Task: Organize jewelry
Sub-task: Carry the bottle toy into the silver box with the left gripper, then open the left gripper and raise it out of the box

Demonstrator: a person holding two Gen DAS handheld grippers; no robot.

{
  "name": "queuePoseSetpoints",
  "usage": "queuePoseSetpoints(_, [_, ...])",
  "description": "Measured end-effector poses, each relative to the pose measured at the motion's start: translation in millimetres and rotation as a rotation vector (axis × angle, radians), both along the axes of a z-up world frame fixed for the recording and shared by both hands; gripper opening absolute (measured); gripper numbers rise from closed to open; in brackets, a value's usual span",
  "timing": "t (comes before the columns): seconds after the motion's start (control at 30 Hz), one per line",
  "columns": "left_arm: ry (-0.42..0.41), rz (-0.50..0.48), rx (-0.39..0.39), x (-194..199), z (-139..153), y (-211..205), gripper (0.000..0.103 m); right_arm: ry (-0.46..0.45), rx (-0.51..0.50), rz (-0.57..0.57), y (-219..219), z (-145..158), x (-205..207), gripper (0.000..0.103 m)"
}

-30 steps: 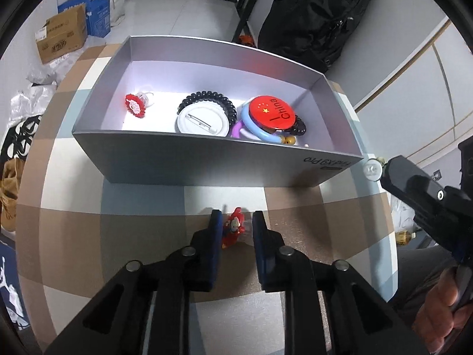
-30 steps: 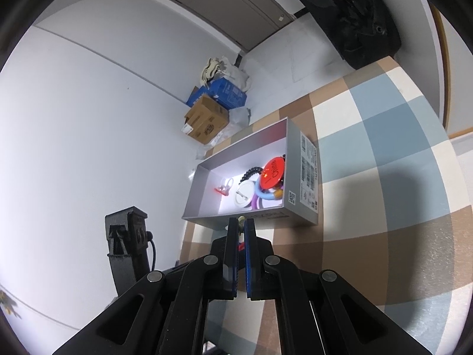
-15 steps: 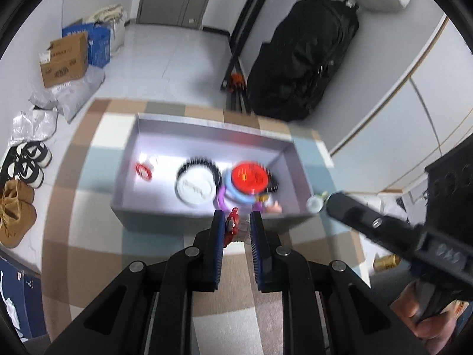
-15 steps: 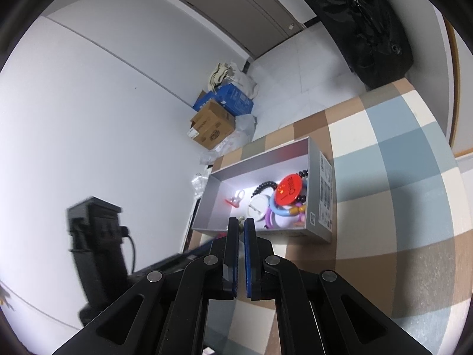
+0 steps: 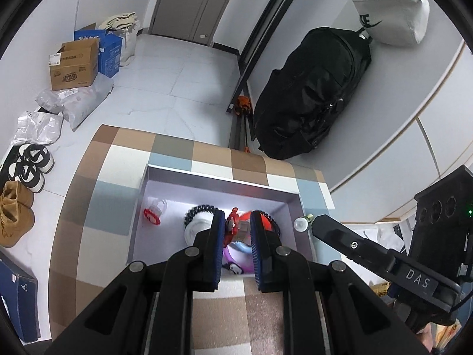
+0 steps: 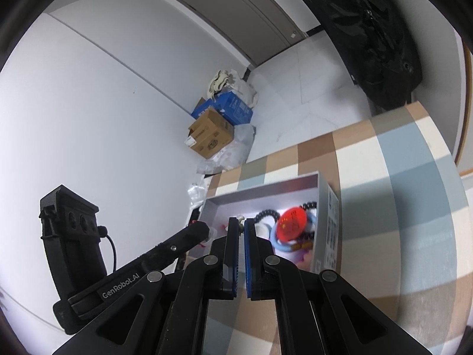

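The left gripper (image 5: 235,222) hung over the box (image 5: 142,224), its 2 blue pads apart. A small red charm (image 5: 232,226) sat against the left pad (image 5: 217,236); a gap showed between it and the right pad, so whether it was truly gripped I cannot tell. Under the fingers, inside the box, lay a white disc (image 5: 198,227) ringed by a black coil tie (image 5: 202,208), a red badge (image 5: 264,222), blue and purple rings (image 5: 236,251), and farther left a red-and-white ring (image 5: 152,213). The box stood on a checked cloth (image 5: 97,207).

To the right, the right gripper (image 5: 307,222) reached in level with the box's right wall, a pale round bead (image 5: 300,224) at its tip. In the right wrist view, the right gripper (image 6: 241,222) had its pads nearly closed, with a thin slit between them and a small pale piece (image 6: 241,217) at the tips. The badge (image 6: 291,224) and coil tie (image 6: 267,214) lay just past it in the box (image 6: 331,224). The left gripper (image 6: 196,230) entered from the left.

Beyond the cloth, shoes (image 5: 31,165) and cardboard boxes (image 5: 75,65) sat on the tiled floor, and a black backpack (image 5: 313,94) leaned against the wall.
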State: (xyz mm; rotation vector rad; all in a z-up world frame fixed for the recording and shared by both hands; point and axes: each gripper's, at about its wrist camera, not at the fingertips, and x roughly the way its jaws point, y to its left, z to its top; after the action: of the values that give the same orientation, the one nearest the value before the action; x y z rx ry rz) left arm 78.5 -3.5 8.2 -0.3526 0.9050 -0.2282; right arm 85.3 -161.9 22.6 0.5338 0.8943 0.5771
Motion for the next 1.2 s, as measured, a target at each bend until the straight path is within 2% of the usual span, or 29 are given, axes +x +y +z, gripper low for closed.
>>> queuePoseSetpoints(0.47, [0.041,-0.009,0.054,20,-11,-6,0.012,0.007,-0.061,0.02,1,-8,17,0.003])
queuePoseSetpoints(0.57, [0.066,-0.012,0.018,25,-15,-5,0.012,0.028,-0.059,0.017,0,-13,21,0.003])
queuePoseSetpoints(0.6, [0.073,-0.008,0.009,26,-16,-4,0.012,0.034,-0.058,0.012,-1,-14,21,0.006])
queuePoseSetpoints(0.67, [0.095,-0.011,0.004,29,-16,-4,0.019,0.043,-0.061,0.002,-3,-14,23,0.006])
queuePoseSetpoints(0.73, [0.097,-0.017,-0.01,28,-16,-5,0.033,0.046,-0.056,-0.009,-5,-13,22,0.008])
queuePoseSetpoints(0.77, [0.091,-0.011,-0.015,27,-15,-4,0.037,0.046,-0.058,-0.015,-7,-12,21,0.014])
queuePoseSetpoints(0.8, [0.089,-0.004,-0.015,26,-14,-4,0.046,0.042,-0.053,-0.019,-8,-11,20,0.02])
queuePoseSetpoints(0.83, [0.087,0.001,-0.015,26,-14,-3,0.051,0.04,-0.051,-0.021,-9,-11,20,0.022])
queuePoseSetpoints(0.9, [0.084,0.01,-0.017,25,-13,-2,0.051,0.034,-0.052,-0.024,-10,-10,19,0.028])
queuePoseSetpoints(0.97, [0.088,0.019,-0.004,25,-13,-2,0.051,0.032,-0.052,-0.026,-10,-9,17,0.028])
queuePoseSetpoints(1.13, [0.055,0.028,0.035,19,-5,-3,0.052,0.022,-0.057,-0.032,-12,-6,14,0.037])
queuePoseSetpoints(1.17, [0.046,0.032,0.045,18,-3,-3,0.052,0.012,-0.064,-0.032,-11,-3,13,0.041])
queuePoseSetpoints(1.2, [0.035,0.035,0.06,16,-1,-3,0.057,0.001,-0.068,-0.032,-11,-2,12,0.046])
